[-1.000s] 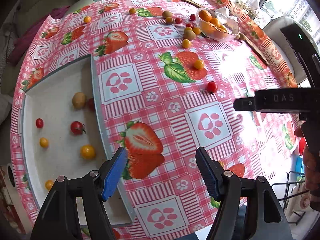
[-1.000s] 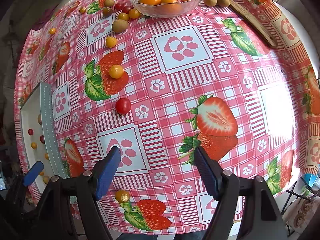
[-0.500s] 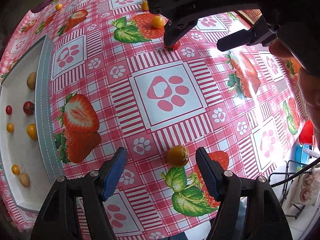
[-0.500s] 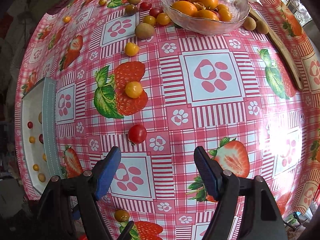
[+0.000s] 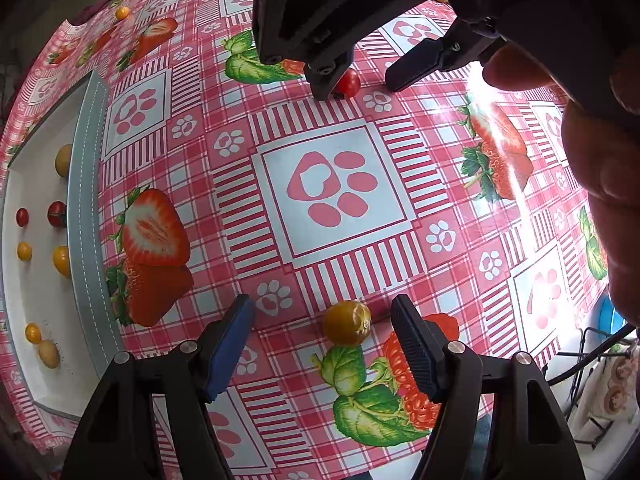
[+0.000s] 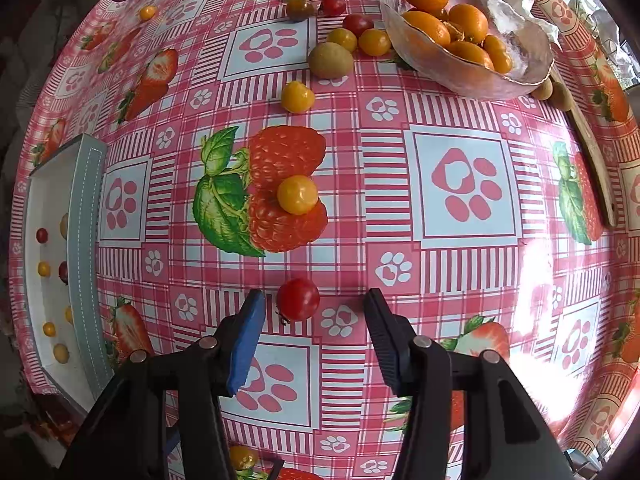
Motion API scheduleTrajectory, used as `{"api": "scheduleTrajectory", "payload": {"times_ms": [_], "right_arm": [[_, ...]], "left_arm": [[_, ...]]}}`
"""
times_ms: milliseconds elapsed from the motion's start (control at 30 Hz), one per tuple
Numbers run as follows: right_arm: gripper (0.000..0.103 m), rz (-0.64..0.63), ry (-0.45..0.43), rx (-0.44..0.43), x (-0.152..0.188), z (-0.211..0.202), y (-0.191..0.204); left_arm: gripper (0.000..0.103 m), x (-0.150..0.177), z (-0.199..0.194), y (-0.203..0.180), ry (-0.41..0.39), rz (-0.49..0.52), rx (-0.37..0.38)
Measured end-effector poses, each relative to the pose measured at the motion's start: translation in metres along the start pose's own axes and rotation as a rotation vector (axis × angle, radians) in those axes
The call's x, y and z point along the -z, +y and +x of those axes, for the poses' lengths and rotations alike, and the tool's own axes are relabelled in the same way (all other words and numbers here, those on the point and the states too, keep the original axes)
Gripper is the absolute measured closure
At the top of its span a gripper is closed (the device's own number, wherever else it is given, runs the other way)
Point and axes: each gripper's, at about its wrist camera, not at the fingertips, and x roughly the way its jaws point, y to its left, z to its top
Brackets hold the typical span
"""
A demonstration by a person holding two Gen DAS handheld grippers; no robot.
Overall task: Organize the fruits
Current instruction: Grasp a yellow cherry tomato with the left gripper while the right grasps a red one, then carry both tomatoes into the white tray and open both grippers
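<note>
An amber cherry tomato [image 5: 347, 322] lies on the strawberry-print tablecloth between the fingers of my left gripper [image 5: 322, 308], nearer the black pad; neither pad touches it and the gripper is open. Further along the table, a red cherry tomato [image 6: 298, 298] sits between the fingers of my right gripper [image 6: 314, 304], close to the blue pad [image 6: 246, 336]. Those jaws are closing, with gaps still showing on both sides. In the left wrist view, the right gripper [image 5: 366, 80] straddles the same red tomato [image 5: 349, 82]. At the left, a white tray [image 5: 82, 200] with a grey rim holds several small tomatoes.
A glass bowl [image 6: 480, 76] of oranges stands at the far right, with loose yellow and red tomatoes and a kiwi [image 6: 331, 60] beside it. A yellow tomato [image 6: 298, 195] lies just beyond the red one. A wooden strip [image 6: 592, 152] runs along the right. A hand [image 5: 600, 160] holds the right gripper.
My left gripper swung from beside the tray over to the amber tomato and came down around it. My right gripper came down over the red tomato, and its jaws have narrowed.
</note>
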Motion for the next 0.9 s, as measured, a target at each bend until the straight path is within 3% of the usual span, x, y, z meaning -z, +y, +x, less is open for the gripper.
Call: {"api": "scheduleTrajectory", "payload": {"times_ms": [133, 167, 233, 533, 900], "right_arm": [[0.08, -0.014, -0.005, 0.014, -0.006, 0.003, 0.01], [0.08, -0.01, -0.004, 0.009, -0.007, 0.003, 0.011], [0.079, 0.017, -0.003, -0.005, -0.006, 0.001, 0.006], [0.08, 0.083, -0.002, -0.053, 0.02, -0.015, -0.029], [0.08, 0.121, 0.011, -0.097, 0.057, -0.032, -0.038]], "left_arm": [[0.058, -0.002, -0.005, 0.0, -0.01, 0.013, -0.002], [0.068, -0.003, -0.006, -0.001, -0.011, 0.014, 0.01], [0.079, -0.006, -0.012, 0.002, -0.009, 0.014, 0.037], [0.079, -0.006, -0.021, 0.041, 0.009, -0.076, 0.204], [0.079, 0.006, -0.057, 0.089, -0.02, -0.118, 0.224]]}}
